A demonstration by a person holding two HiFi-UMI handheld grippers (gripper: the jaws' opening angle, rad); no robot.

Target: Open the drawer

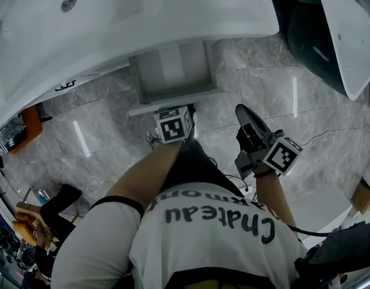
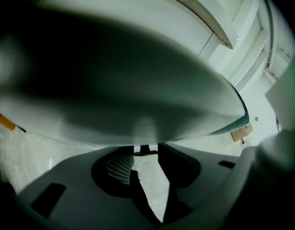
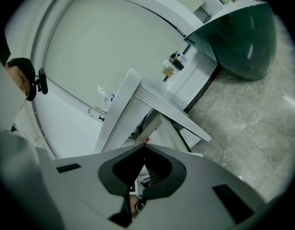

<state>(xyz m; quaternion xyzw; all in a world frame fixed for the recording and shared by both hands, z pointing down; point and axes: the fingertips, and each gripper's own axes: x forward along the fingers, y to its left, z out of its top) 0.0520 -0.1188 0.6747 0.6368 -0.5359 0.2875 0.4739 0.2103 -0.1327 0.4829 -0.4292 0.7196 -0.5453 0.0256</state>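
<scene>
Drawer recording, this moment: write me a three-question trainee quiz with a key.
1. True or false: the drawer under the white desk is pulled out.
2. Which gripper is by the drawer's front? A) left gripper B) right gripper C) both
3. Fill in: the right gripper's jaws are ___.
Key: 1 true; 2 A; 3 together, with nothing between them.

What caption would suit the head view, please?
Left gripper at the front of the open drawer under a white table; right gripper aside.
</scene>
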